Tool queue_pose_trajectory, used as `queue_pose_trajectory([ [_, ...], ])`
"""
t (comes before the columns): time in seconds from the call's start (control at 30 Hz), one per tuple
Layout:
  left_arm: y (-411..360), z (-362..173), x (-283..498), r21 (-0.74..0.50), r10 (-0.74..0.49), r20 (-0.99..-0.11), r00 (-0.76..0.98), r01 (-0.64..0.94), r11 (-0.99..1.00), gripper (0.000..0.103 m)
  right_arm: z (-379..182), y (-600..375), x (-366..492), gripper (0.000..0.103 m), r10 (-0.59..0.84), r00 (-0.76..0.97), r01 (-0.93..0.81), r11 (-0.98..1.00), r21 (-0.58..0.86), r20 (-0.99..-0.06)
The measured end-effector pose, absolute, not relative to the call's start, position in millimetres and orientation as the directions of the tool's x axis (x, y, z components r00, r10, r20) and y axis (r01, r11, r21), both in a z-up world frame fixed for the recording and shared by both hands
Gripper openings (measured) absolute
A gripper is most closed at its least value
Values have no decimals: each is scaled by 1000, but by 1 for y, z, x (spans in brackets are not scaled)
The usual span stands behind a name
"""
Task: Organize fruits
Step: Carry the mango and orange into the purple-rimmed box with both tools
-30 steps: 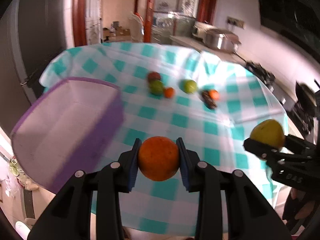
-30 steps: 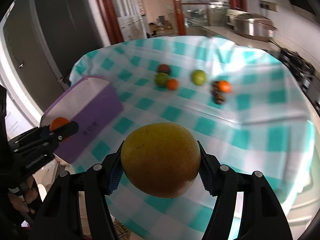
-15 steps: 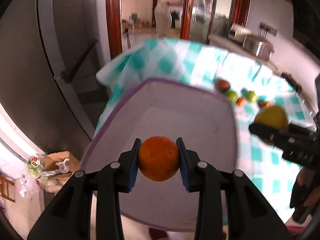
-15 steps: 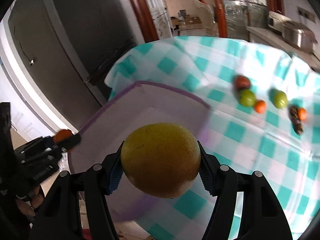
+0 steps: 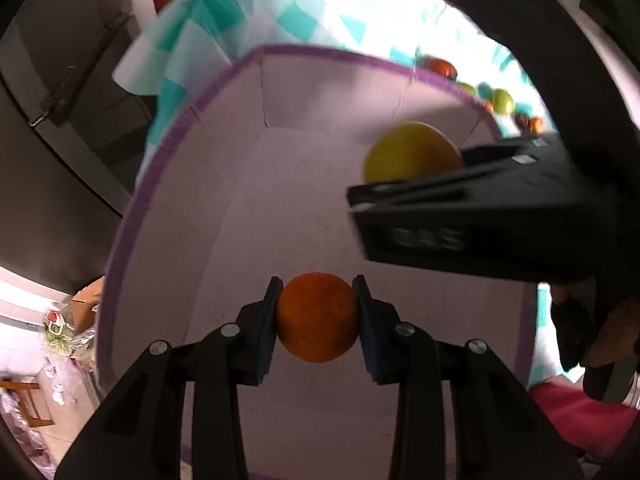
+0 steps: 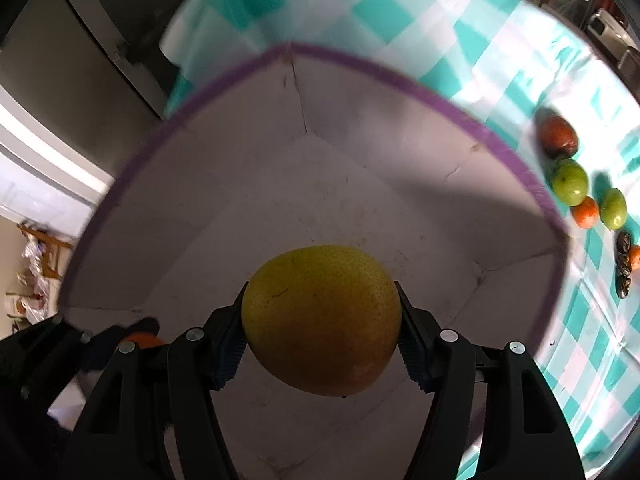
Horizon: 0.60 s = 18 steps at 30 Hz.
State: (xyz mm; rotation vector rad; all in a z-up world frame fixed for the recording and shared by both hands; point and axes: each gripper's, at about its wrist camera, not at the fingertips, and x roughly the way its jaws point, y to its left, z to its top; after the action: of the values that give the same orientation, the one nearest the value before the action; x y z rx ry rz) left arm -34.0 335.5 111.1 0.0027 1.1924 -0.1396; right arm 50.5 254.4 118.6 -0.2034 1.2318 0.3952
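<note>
We see a teal-checked tablecloth (image 6: 400, 8) under the purple-rimmed box (image 6: 360, 68); our left gripper (image 5: 317, 317) clamps an orange (image 5: 317, 317), our right gripper (image 6: 322, 322) a yellow fruit (image 6: 322, 322); far fruits (image 5: 502, 101) blur.

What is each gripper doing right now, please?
Left gripper: closed on the orange, over the box.
Right gripper: closed on the yellow fruit, over the same box.

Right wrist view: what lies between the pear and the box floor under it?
Nothing. In the right wrist view the pear hangs in the right tool above the bare floor of the box.
</note>
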Motion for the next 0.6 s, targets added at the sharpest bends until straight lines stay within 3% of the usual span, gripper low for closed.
queue_pose_trajectory([
  [0.27,332,81,-19,-85,-105,-969,224,99,992,36,76,287,80,64,60,144,-496,868,-20,-988],
  [0.57,323,61,-15,-55,-61,-987,152,44,998,38,59,286,83,65,39,64,-518,855,1,-997],
  [0.6,323,61,-15,-47,-52,-987,153,39,998,42,58,285,83,65,41,56,-516,856,6,-998],
])
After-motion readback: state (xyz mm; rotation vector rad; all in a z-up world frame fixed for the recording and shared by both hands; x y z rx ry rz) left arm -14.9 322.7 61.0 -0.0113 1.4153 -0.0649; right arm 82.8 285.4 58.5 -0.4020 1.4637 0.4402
